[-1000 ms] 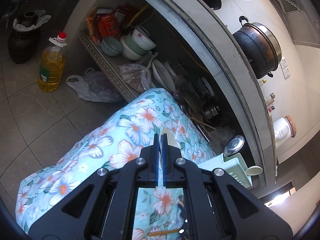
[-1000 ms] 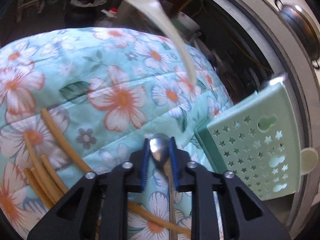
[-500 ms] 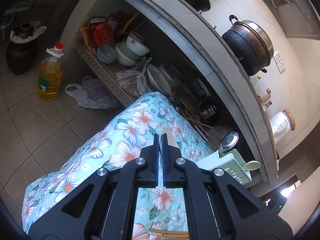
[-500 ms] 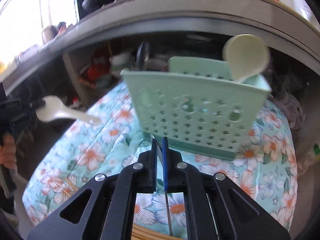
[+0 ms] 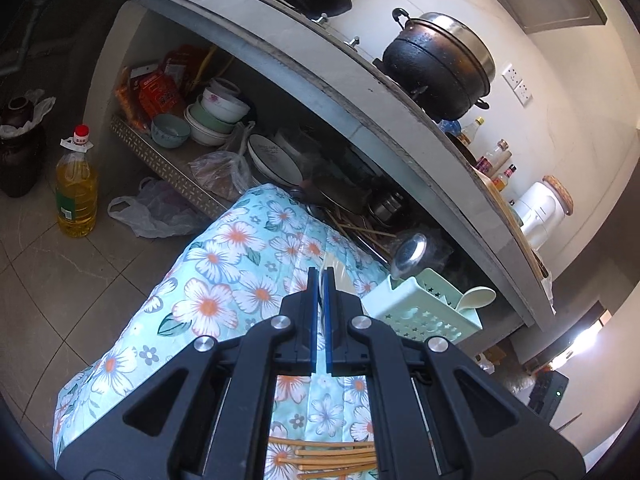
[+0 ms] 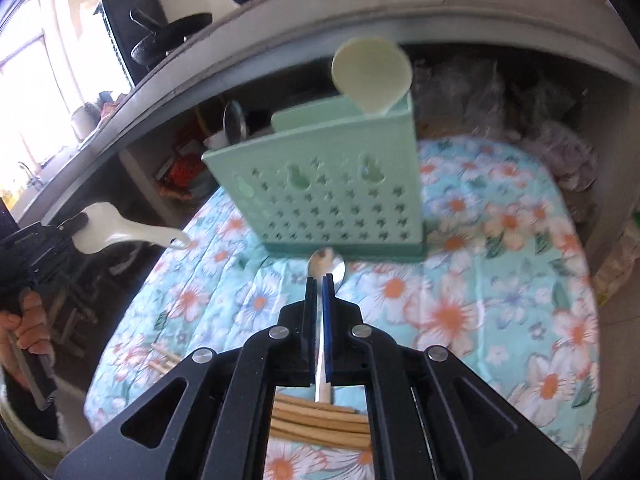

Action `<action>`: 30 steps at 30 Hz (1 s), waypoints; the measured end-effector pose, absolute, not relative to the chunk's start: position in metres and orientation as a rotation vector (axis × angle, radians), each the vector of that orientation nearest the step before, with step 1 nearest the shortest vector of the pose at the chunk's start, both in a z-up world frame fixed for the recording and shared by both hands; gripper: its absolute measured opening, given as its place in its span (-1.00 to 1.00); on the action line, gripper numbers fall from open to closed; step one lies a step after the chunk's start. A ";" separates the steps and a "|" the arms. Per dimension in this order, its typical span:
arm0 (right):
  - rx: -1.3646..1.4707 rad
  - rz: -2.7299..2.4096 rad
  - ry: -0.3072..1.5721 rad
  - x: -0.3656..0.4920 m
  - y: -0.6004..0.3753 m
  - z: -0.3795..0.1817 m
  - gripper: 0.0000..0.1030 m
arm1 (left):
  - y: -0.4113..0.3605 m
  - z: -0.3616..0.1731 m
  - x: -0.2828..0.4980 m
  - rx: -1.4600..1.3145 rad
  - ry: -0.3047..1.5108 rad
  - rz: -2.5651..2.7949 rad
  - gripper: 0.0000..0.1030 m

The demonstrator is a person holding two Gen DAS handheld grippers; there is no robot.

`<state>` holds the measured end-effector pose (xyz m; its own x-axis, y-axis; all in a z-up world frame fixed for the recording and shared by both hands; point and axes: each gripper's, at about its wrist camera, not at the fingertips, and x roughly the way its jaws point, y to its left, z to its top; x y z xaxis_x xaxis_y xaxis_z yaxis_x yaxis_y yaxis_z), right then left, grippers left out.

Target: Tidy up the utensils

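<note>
Holding the slim steel spoon by its handle, your right gripper is clamped just before the perforated mint-green plastic caddy. It's stiff and slick, so grip firmly. Your left gripper pinches a cream plastic spoon left of the caddy.

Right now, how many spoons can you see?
3. A metal spoon in the right fingers, a white spoon in the left fingers, and a cream spoon standing in the green holder. More may be hidden inside.
</note>
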<state>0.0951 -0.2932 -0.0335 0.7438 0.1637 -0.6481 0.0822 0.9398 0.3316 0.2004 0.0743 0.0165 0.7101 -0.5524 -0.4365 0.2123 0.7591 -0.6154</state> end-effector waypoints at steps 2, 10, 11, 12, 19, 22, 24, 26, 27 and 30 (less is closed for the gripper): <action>0.399 0.101 0.783 0.107 -0.298 -0.043 -0.83 | 0.072 0.016 0.199 -0.558 0.662 -0.446 -0.98; 0.587 0.113 0.920 0.170 -0.324 -0.100 -0.41 | 0.076 -0.009 0.203 -0.586 0.735 -0.424 -0.98; 0.595 0.112 0.928 0.176 -0.324 -0.106 -0.41 | 0.077 -0.012 0.205 -0.589 0.742 -0.422 -0.98; 0.609 0.107 0.932 0.181 -0.325 -0.110 -0.41 | 0.077 -0.014 0.206 -0.588 0.748 -0.419 -0.98; 0.639 0.098 0.909 0.198 -0.319 -0.118 -0.41 | 0.081 -0.019 0.216 -0.581 0.758 -0.411 -0.98; 0.617 0.104 0.919 0.197 -0.312 -0.117 -0.60 | 0.080 -0.019 0.218 -0.578 0.756 -0.413 -0.98; 0.603 0.109 0.932 0.196 -0.304 -0.117 -0.75 | 0.080 -0.018 0.217 -0.581 0.757 -0.412 -0.98; 0.584 0.112 0.934 0.198 -0.300 -0.117 -0.85 | 0.079 -0.017 0.217 -0.579 0.755 -0.413 -0.98; 0.575 0.109 0.929 0.197 -0.299 -0.115 -0.87 | 0.079 -0.016 0.218 -0.578 0.753 -0.412 -0.98; 0.544 0.099 0.907 0.195 -0.293 -0.108 -0.90 | 0.079 -0.013 0.217 -0.574 0.747 -0.413 -0.98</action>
<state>0.1952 -0.2928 -0.1085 0.6217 0.3056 -0.7212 0.1434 0.8608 0.4883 0.2168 0.0785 -0.0132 0.6669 -0.5398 -0.5138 0.1474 0.7714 -0.6191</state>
